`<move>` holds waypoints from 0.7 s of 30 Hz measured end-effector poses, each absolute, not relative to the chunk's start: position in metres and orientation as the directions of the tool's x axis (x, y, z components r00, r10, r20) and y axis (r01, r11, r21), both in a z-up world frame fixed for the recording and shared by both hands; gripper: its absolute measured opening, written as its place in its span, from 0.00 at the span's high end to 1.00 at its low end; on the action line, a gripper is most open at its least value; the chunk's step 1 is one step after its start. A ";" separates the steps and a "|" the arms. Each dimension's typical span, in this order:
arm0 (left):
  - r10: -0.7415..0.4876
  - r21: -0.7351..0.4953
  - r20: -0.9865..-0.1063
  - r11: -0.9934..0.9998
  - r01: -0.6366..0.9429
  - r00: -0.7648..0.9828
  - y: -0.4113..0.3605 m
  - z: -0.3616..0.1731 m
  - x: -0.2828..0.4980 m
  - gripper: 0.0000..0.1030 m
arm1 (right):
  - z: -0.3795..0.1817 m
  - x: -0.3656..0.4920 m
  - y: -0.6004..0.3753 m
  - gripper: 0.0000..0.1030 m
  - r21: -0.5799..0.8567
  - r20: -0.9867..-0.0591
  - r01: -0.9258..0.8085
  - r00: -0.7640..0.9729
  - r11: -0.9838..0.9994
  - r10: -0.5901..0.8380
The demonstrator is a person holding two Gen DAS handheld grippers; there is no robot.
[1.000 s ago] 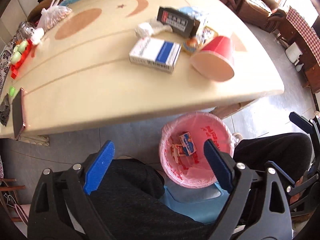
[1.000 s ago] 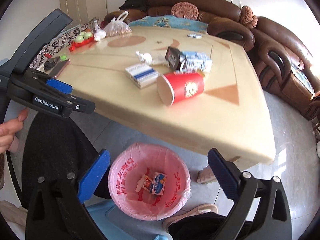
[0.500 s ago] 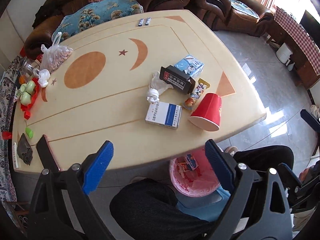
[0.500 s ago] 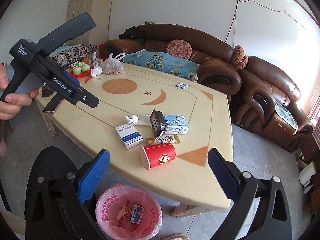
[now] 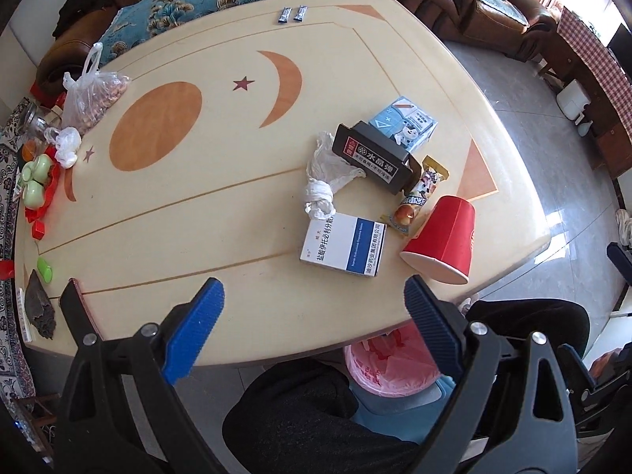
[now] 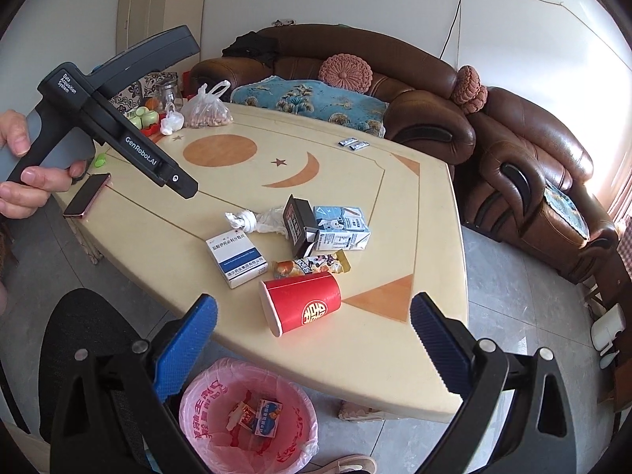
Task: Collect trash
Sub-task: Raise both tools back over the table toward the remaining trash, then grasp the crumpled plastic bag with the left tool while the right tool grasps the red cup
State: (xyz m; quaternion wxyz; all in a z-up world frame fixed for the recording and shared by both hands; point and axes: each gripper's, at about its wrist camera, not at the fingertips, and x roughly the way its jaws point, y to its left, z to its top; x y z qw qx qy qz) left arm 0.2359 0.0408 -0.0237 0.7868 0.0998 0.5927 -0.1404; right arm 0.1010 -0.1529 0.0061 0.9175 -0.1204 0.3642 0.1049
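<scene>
While both claws are hanging spread and empty above counter (image 5: 166,213) near edge, left claw (image 5: 314,328) is facing white-and-blue medicine box (image 5: 344,245), right claw (image 6: 312,339) facing red paper cup (image 6: 302,306) lying on side. Snack wrapper (image 6: 312,265), black box (image 6: 299,224), milk carton (image 6: 343,227), knotted plastic bag (image 6: 258,221) are sitting clustered behind. Pink-lined trash bin (image 6: 249,422) is standing on floor under edge, holding small cartons.
</scene>
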 end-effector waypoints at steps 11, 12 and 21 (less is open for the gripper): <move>-0.083 -0.015 -0.980 0.938 0.346 0.182 0.029 -0.066 0.275 0.12 | -0.042 0.131 -0.151 0.07 -0.129 -0.761 -0.285 0.643 0.950 0.089; -0.082 -0.018 -0.982 0.940 0.340 0.173 0.029 -0.072 0.279 0.12 | -0.049 0.133 -0.150 0.07 -0.133 -0.767 -0.287 0.636 0.949 0.084; -0.074 -0.033 -0.991 0.945 0.325 0.113 0.023 -0.105 0.306 0.12 | -0.094 0.155 -0.146 0.07 -0.101 -0.817 -0.293 0.569 0.951 0.088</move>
